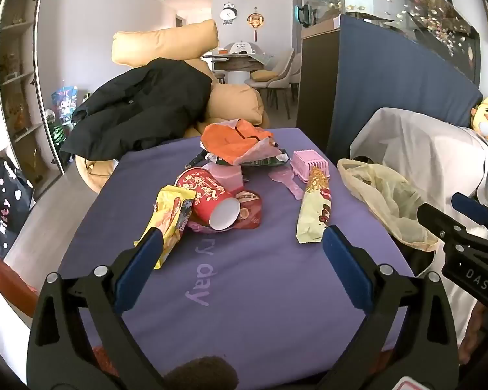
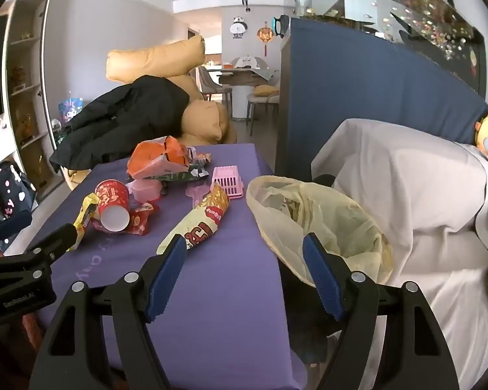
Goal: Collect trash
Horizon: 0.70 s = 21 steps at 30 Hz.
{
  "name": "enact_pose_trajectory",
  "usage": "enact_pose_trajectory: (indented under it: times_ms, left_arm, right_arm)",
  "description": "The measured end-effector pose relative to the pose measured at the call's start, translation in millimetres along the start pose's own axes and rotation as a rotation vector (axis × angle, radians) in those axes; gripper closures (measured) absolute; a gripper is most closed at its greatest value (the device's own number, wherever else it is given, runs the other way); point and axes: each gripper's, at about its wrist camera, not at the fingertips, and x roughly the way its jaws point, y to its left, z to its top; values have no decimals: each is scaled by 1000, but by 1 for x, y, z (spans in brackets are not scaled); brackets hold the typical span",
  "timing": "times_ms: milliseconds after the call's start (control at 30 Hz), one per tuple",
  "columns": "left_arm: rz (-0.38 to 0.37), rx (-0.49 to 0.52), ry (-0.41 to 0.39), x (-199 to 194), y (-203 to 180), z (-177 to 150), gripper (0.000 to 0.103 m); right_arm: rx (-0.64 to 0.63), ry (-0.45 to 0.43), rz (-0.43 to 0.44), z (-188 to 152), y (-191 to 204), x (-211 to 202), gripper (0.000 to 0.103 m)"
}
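Note:
Trash lies on a purple tablecloth (image 1: 244,279): a red paper cup (image 1: 211,201) on its side, a yellow snack wrapper (image 1: 170,221), a long cream snack bag (image 1: 314,208), an orange wrapper (image 1: 234,141). My left gripper (image 1: 242,239) hovers open above the near cloth, nothing between its fingers. In the right wrist view my right gripper (image 2: 244,243) is open over the table's right edge, between the cream snack bag (image 2: 198,224) and the yellowish trash bag (image 2: 315,217). The red cup (image 2: 112,203) lies further left.
A pink plastic basket (image 1: 310,164) and pink scoop (image 1: 288,180) sit mid-table. The trash bin bag (image 1: 384,195) stands beside the table's right edge, next to a white-covered seat (image 2: 406,195). A black jacket (image 1: 140,104) drapes over tan cushions behind.

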Motion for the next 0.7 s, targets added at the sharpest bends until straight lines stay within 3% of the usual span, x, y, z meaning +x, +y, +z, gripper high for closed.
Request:
enact_pose_trajectory:
  times_ms: [700]
  left_arm:
    - [-6,-2,11,3,-4,4,9]
  right_arm:
    - [10,13,-11,-1,-4,3,33]
